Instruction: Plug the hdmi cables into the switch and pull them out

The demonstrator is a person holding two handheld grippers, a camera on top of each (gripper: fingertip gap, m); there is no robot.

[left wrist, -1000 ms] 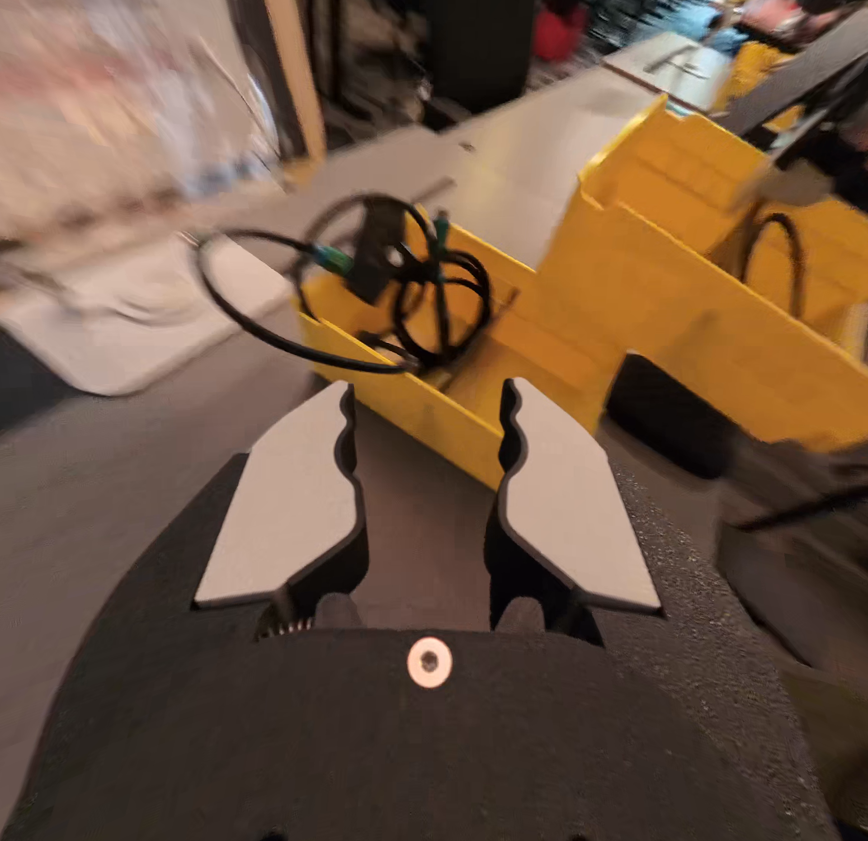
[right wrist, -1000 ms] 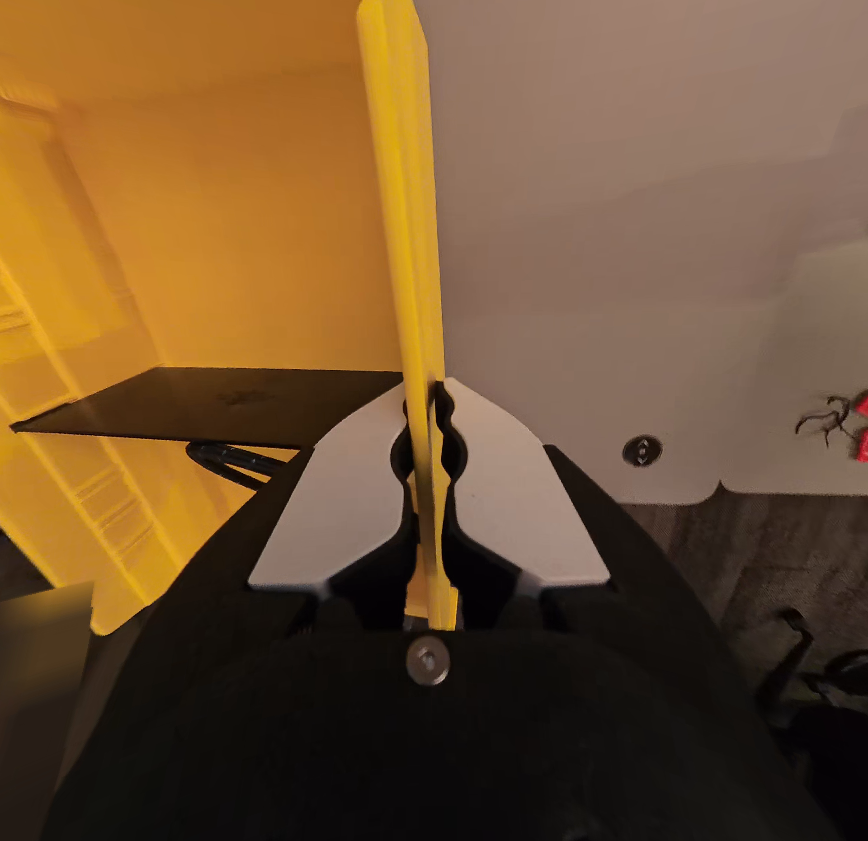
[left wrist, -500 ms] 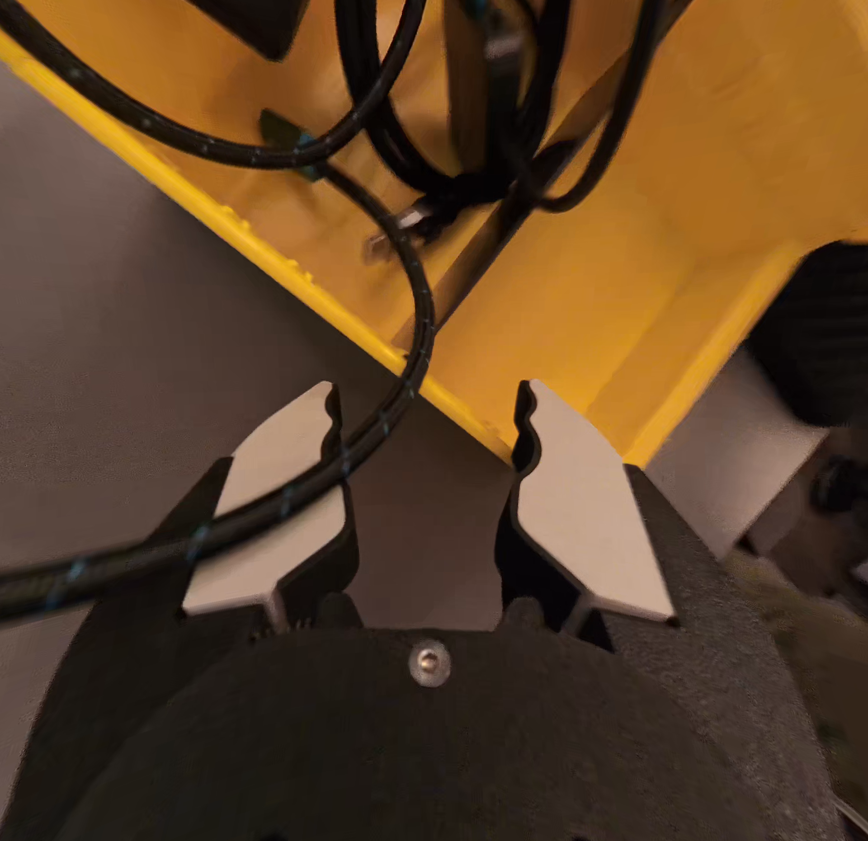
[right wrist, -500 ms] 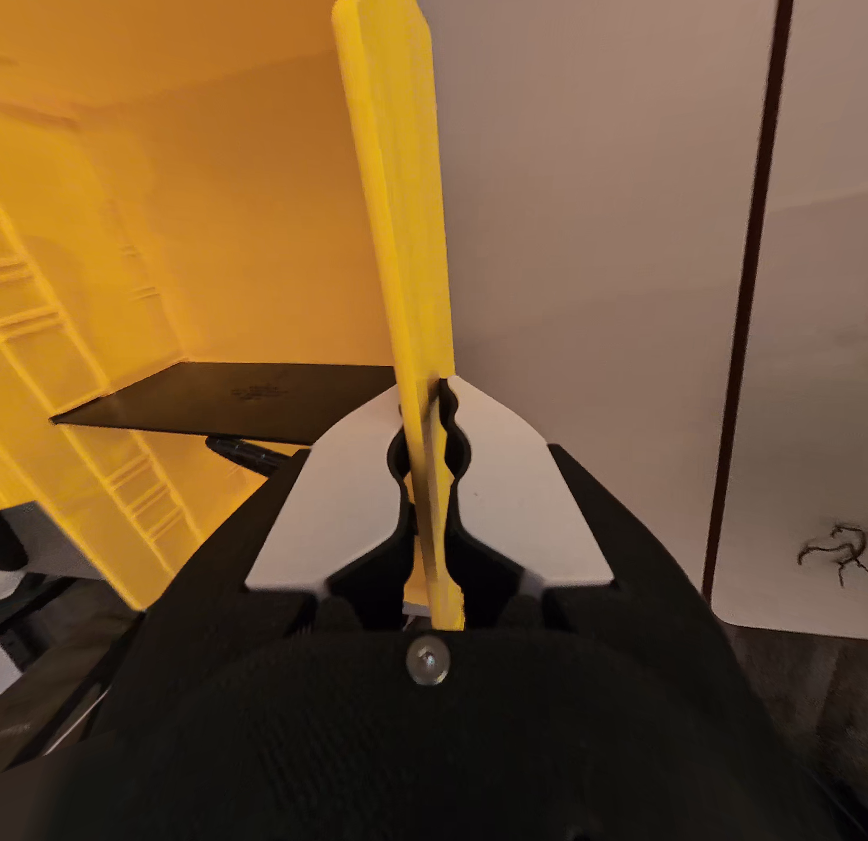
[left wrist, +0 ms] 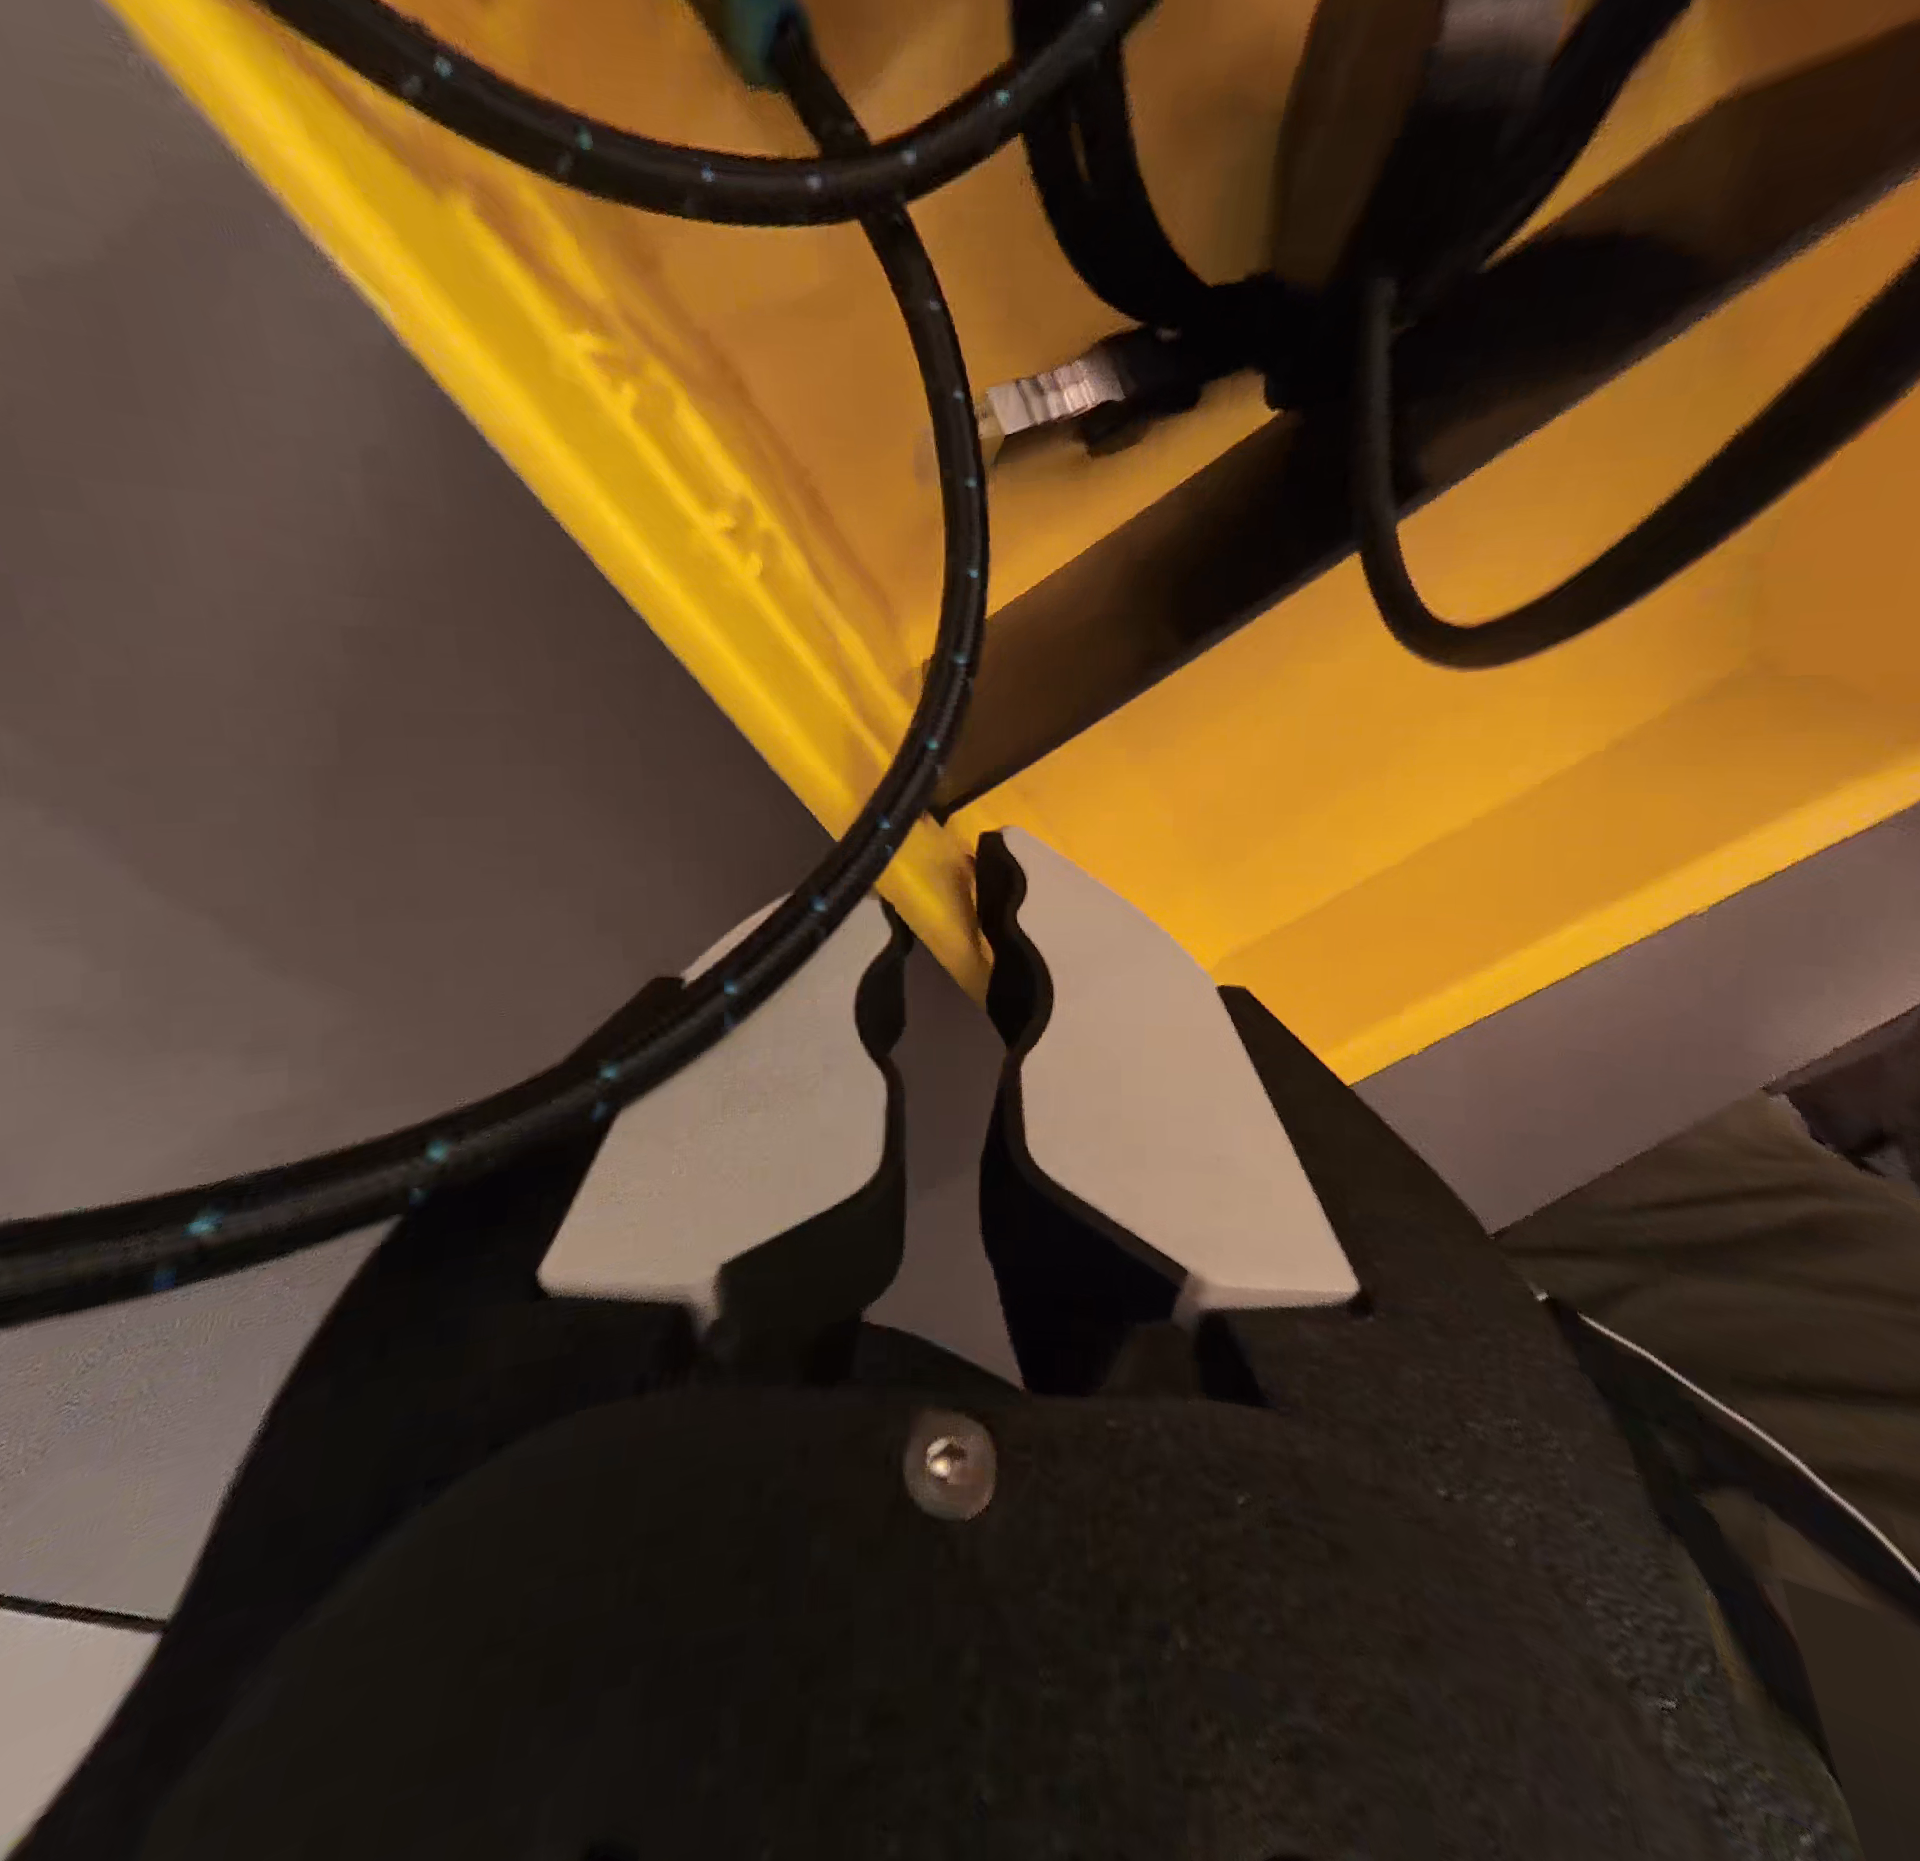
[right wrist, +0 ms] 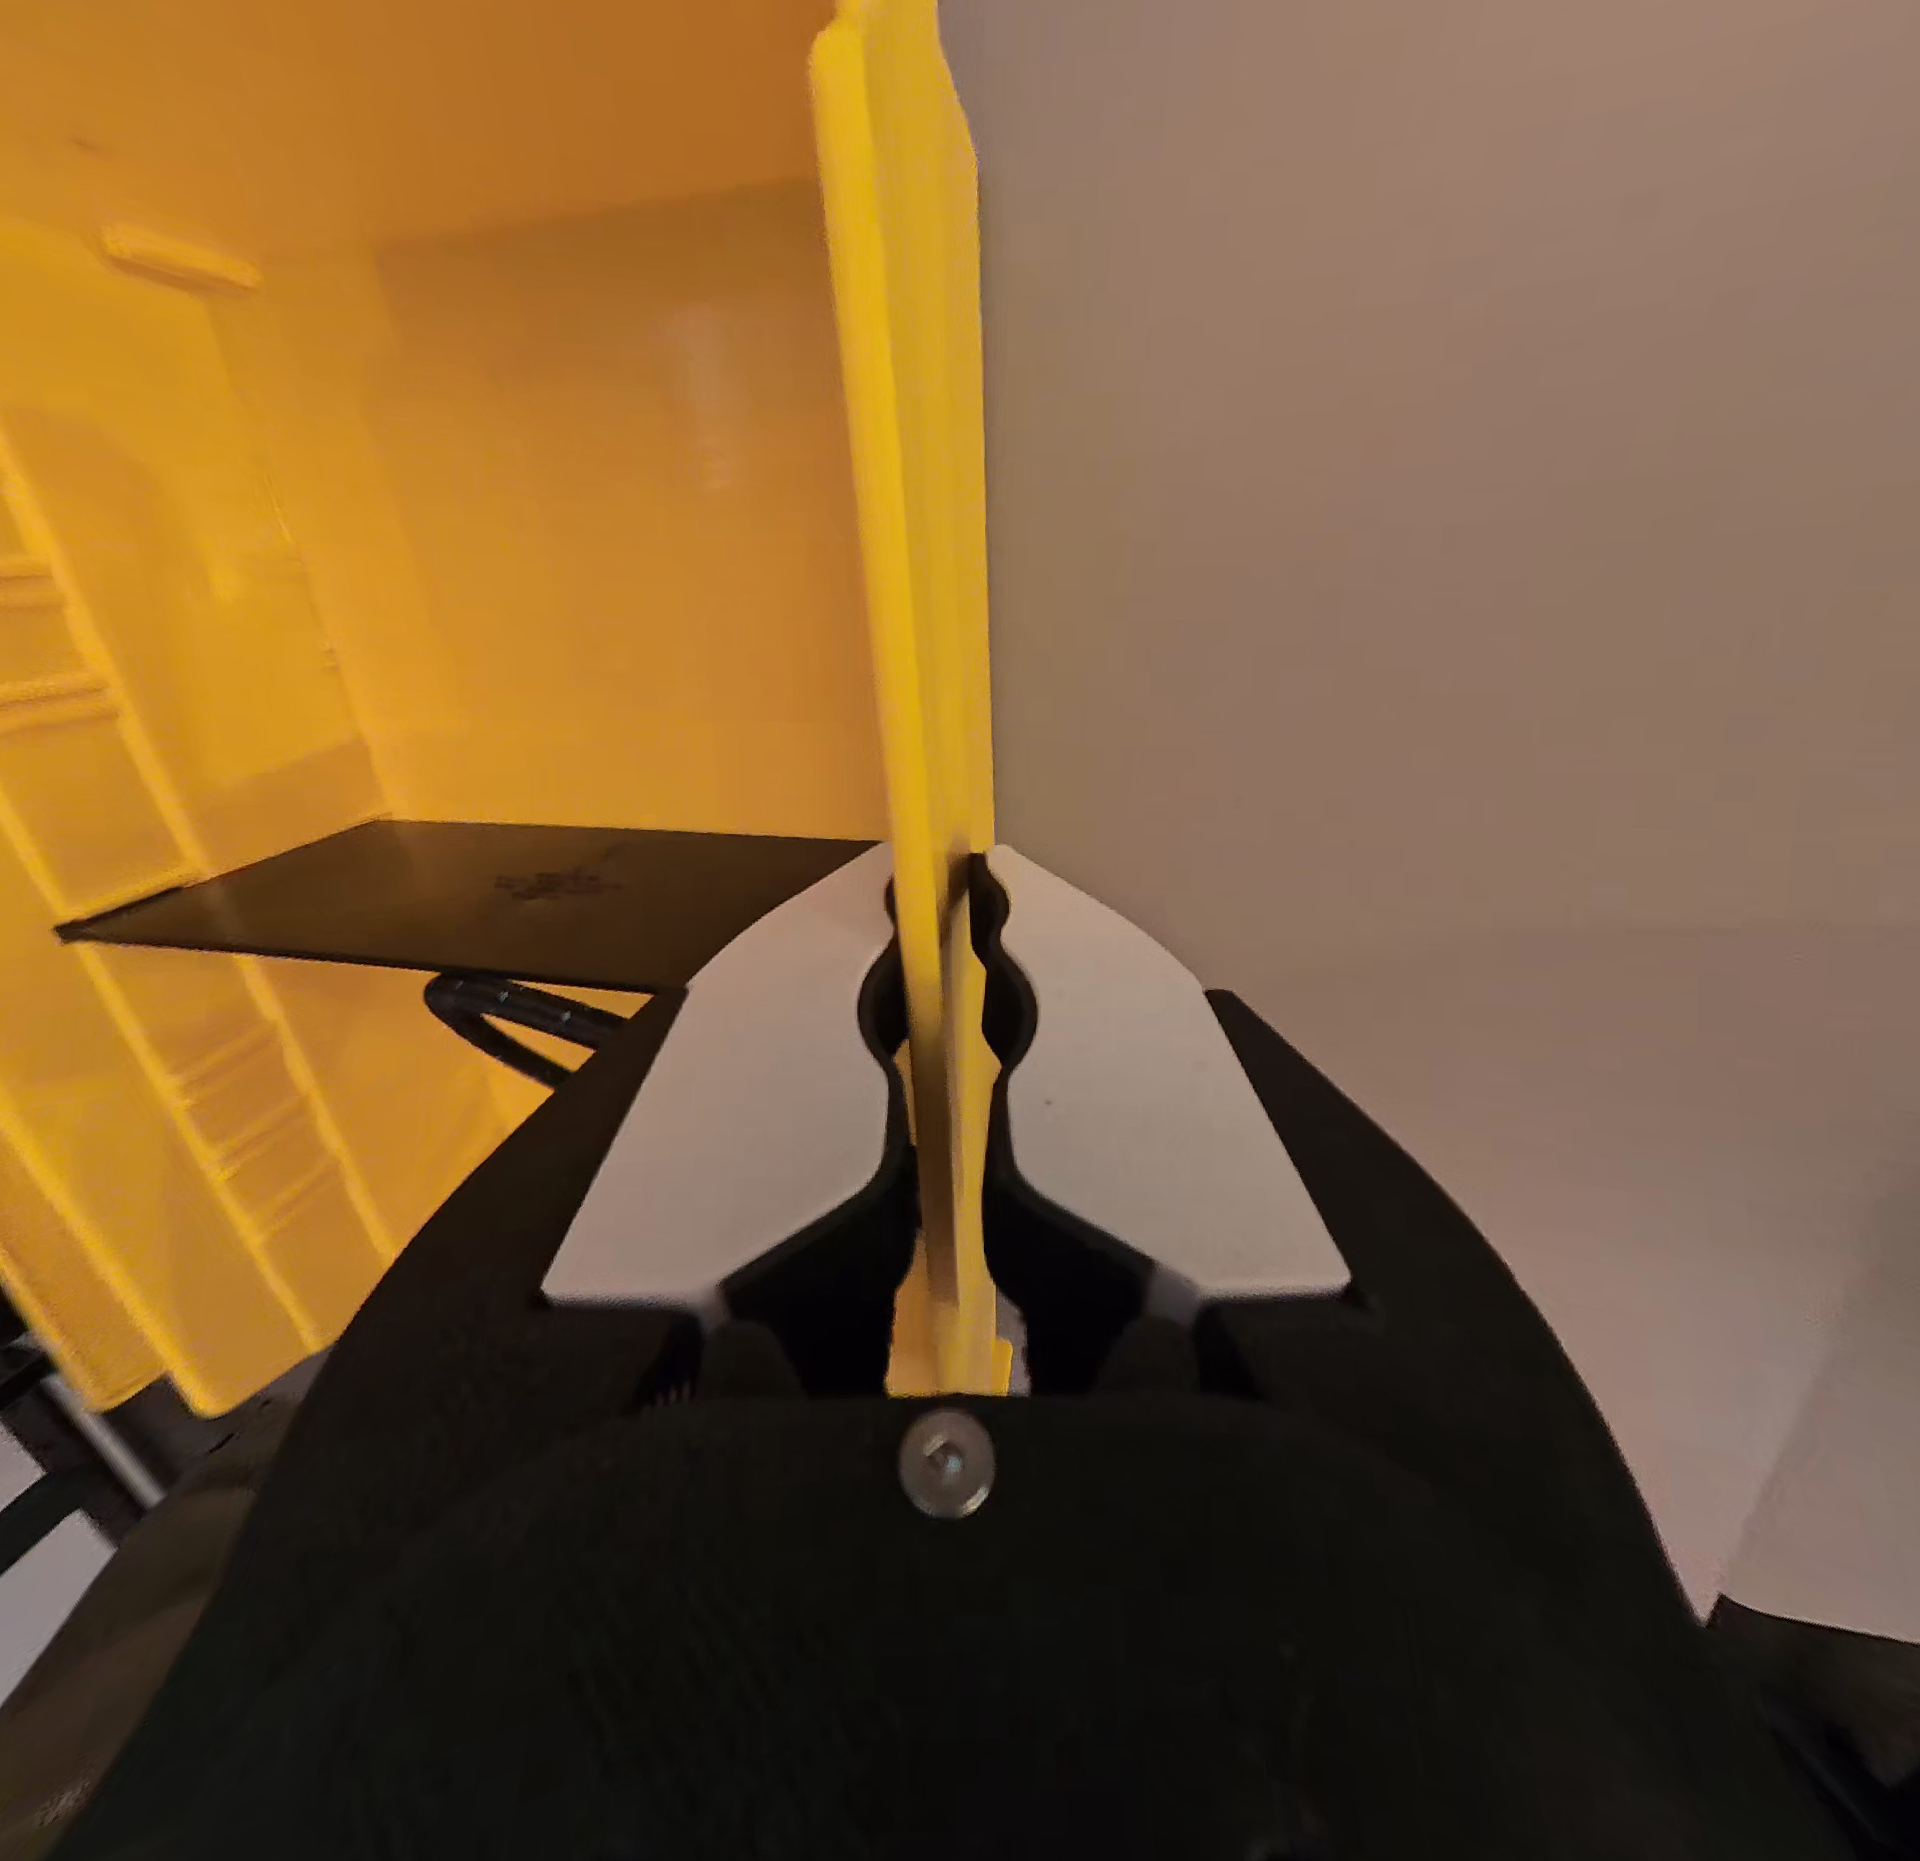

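A yellow bin holds a tangle of black HDMI cables. A silver HDMI plug lies by the black divider. A dark block at the top edge may be the switch. My left gripper is shut on the bin's rim at the divider. A braided black cable hangs out over the rim and across my left finger. My right gripper is shut on another wall of the bin, edge-on between the fingers. A black divider and a cable loop show inside.
The bin rests on a grey table. Pale tabletop lies right of the gripped wall. Olive fabric of a person's clothing shows at the lower right of the left wrist view. Left tips to right tips: about 45 centimeters.
My left gripper has moved from a distance up to the bin and closed from open onto its rim. My right gripper has kept its grip on the wall while the view shifted a little.
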